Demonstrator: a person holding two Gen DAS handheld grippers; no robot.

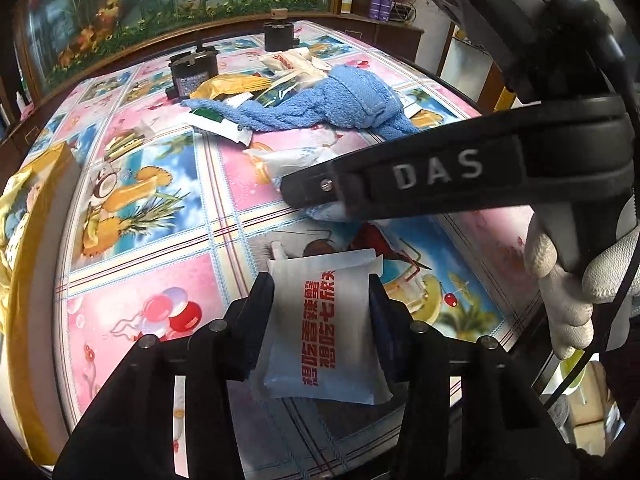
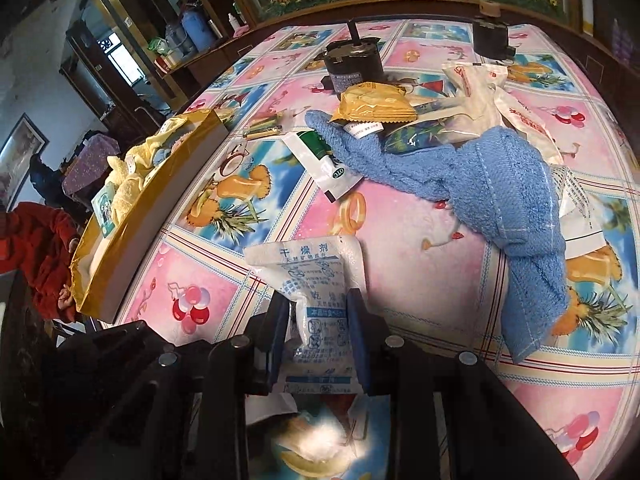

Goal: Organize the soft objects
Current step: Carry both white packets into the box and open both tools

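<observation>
while blue towel [image 2: 516, 200] drapes packet pile [image 2: 460, 108], gold box [image 2: 132, 216] flanks left.

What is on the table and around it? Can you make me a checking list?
Surface: table under a bright cloth with fruit and balloon pictures.
Job's things: blue towel lying crumpled; white packet with red writing; white drying-agent sachet; gold tray at the edge, holding yellow cloth.
Clutter: yellow snack bag, green-and-white tube, two dark motor-like blocks, more packets in a pile.
Grippers: left tool shut on the red-writing packet; right tool shut on the sachet.
Cables: a black cable by the right tool.
Surroundings: flower-painted panel behind; a person in red beside the table.
</observation>
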